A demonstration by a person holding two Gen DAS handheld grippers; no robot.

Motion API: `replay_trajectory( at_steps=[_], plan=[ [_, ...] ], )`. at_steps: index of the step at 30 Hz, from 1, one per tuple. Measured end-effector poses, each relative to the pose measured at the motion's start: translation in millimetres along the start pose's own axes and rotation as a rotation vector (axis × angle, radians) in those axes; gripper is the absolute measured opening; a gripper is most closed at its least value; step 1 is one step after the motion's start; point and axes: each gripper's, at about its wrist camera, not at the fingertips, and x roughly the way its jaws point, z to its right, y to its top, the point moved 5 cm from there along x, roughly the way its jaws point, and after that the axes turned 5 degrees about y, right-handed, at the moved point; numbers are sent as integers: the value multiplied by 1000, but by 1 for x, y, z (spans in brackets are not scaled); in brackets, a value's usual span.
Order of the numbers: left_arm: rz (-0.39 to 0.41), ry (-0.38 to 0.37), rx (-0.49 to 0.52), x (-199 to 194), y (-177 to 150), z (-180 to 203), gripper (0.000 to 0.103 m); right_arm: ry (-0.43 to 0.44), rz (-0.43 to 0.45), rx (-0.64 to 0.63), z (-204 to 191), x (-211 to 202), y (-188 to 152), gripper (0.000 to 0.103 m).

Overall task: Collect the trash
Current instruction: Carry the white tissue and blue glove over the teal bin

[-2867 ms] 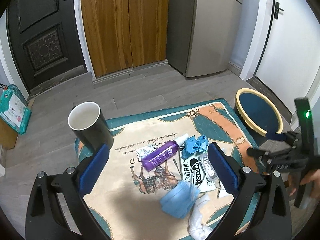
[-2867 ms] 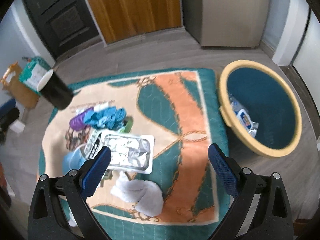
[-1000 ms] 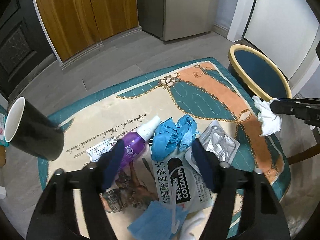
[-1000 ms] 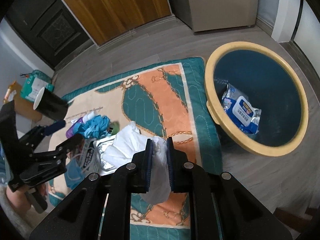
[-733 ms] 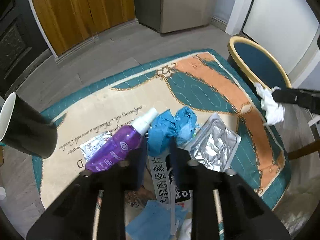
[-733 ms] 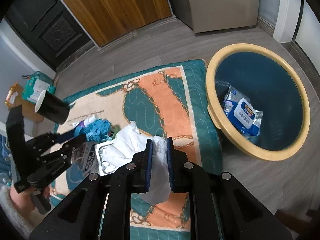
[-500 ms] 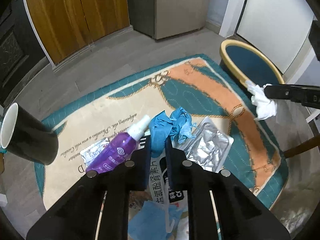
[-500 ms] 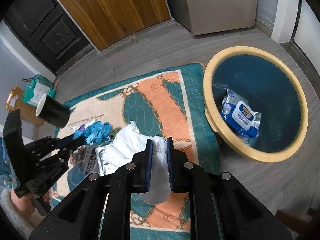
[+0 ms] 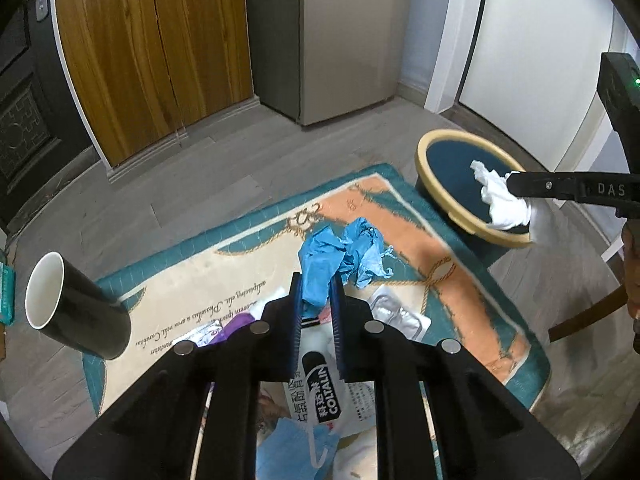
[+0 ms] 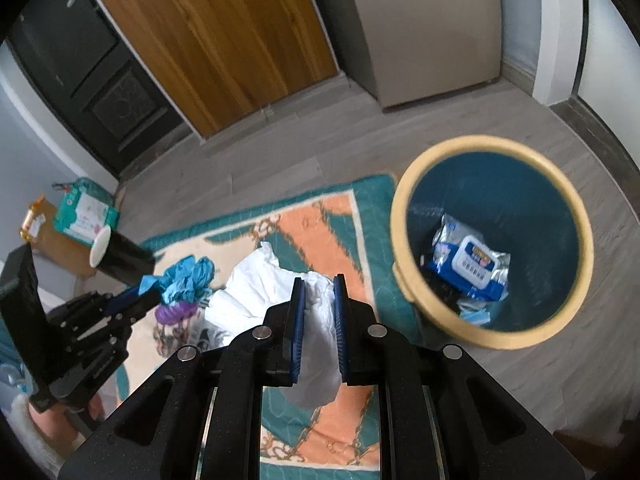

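My left gripper (image 9: 316, 292) is shut on a crumpled blue glove (image 9: 340, 252), lifted above the patterned mat (image 9: 224, 264). From the right wrist view that same blue glove (image 10: 188, 276) hangs at the left gripper (image 10: 154, 286) tips. My right gripper (image 10: 318, 292) is shut on a white crumpled tissue (image 10: 316, 344), held above the mat's edge to the left of the blue bin with a yellow rim (image 10: 404, 240). In the left wrist view the white tissue (image 9: 500, 204) hangs in front of the bin (image 9: 444, 184). A wet-wipe pack (image 10: 472, 264) lies inside the bin.
On the mat lie a black cup on its side (image 9: 76, 320), a purple spray bottle (image 9: 236, 324), a foil blister sheet (image 9: 400, 314), a printed leaflet (image 9: 324, 384) and a blue face mask (image 9: 296, 456). Wooden cupboard doors (image 9: 160, 40) and a grey fridge (image 9: 344, 32) stand behind.
The left gripper closed on the blue glove and lifted it off the mat. The right gripper rose with the white tissue, nearer the bin.
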Motion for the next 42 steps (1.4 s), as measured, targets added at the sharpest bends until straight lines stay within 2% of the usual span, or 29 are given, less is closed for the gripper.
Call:
replay_trajectory(
  at_steps=[9,17,22,31,36,42],
  plan=[
    [28,6,4,-6,15,7,12,7,72,39,23,-25,19,15],
    [66,-41,22,-9,36,35,10,2,107,87,53,-37,30,15],
    [89,-71,90,-10,49,70,10,-40,159,106,79,-57,43,15],
    [128,-189,152,-9,91,138,10,-114,216,242,159,-79,52,15],
    [115,-243,174,6,112,174,10,-173,204,331,207,-78,45,15],
    [99,-231,237,38,129,211,10,-208,147,396,234,-60,34,15]
  ],
)
